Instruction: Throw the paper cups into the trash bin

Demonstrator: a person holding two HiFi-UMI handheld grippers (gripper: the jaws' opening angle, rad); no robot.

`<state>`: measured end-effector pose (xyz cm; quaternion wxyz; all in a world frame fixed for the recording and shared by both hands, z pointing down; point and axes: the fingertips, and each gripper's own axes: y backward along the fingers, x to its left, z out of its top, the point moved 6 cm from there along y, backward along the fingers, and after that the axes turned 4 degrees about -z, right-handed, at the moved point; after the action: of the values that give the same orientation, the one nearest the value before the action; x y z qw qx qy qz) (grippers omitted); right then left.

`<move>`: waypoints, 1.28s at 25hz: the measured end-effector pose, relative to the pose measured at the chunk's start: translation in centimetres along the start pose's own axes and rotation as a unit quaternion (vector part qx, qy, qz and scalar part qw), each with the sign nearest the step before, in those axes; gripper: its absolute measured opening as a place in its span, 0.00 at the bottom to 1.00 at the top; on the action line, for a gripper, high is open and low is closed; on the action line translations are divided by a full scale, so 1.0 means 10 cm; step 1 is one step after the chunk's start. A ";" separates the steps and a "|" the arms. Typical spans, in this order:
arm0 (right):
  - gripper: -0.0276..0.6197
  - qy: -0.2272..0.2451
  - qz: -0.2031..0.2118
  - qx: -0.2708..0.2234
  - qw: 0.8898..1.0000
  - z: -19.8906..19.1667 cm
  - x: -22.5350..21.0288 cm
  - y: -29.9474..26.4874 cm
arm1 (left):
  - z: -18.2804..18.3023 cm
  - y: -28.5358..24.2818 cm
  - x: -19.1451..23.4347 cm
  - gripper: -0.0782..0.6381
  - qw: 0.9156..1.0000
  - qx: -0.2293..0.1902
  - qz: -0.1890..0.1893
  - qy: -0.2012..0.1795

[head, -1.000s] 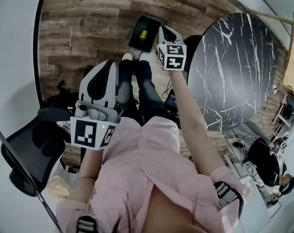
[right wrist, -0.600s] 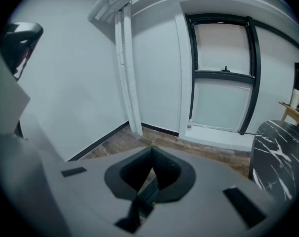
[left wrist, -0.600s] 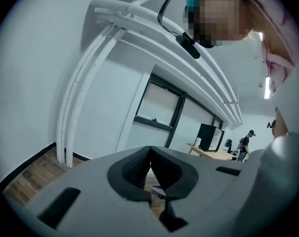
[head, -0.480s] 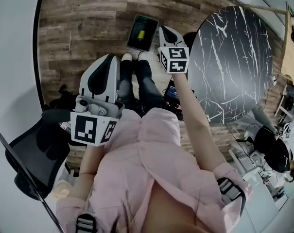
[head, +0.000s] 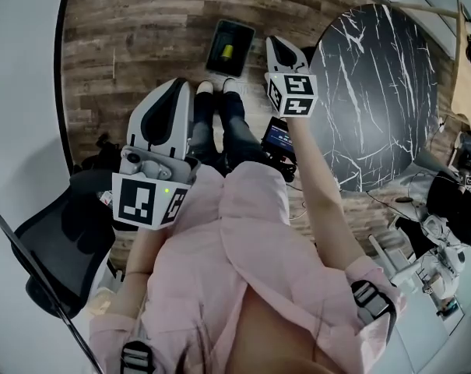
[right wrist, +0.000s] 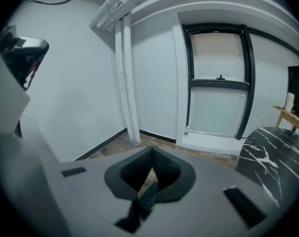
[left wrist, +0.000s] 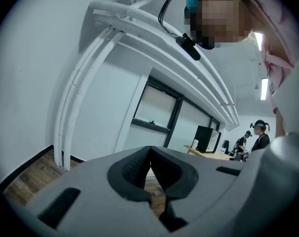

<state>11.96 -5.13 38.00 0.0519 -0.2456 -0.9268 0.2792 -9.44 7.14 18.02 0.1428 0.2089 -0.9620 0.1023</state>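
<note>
Overhead, the right gripper (head: 275,45) has swung from just beside the trash bin (head: 229,47) toward the marble table (head: 375,92), probably heading for another cup. A yellow thing (head: 227,52) lies in the bin, but no paper cup shows anywhere. The left gripper (head: 178,86) has barely moved, near a chair (head: 52,240).

Left gripper view: the 2 jaws meet, holding nothing.

Right gripper view: likewise together and empty, with the table edge at right.

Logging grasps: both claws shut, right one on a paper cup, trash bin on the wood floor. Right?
No: the right claw is shut on nothing, as the right gripper view shows. The left claw is shut too, the trash bin on the wood floor.
</note>
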 end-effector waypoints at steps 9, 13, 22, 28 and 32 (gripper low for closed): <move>0.09 -0.004 -0.017 -0.030 0.999 0.17 -0.12 0.28 | 0.10 0.04 -0.04 0.13 1.000 -0.009 -0.012 -0.011; 0.09 -0.012 -0.028 -0.047 0.998 0.25 -0.17 0.43 | 0.14 0.04 -0.07 0.13 1.000 -0.013 -0.019 -0.015; 0.09 -0.012 -0.048 -0.072 0.996 0.38 -0.23 0.67 | 0.21 0.05 -0.11 0.13 0.999 -0.018 -0.034 -0.025; 0.09 -0.014 -0.063 -0.088 0.994 0.47 -0.29 0.87 | 0.25 0.05 -0.12 0.13 0.998 -0.019 -0.045 -0.033; 0.09 -0.019 -0.063 -0.097 0.993 0.52 -0.26 0.99 | 0.29 0.02 -0.11 0.13 0.998 -0.020 -0.049 -0.038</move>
<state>17.22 -1.84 28.35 0.0276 -0.1852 -0.9639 0.1892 -9.26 6.99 14.95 0.1151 0.2567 -0.9572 0.0678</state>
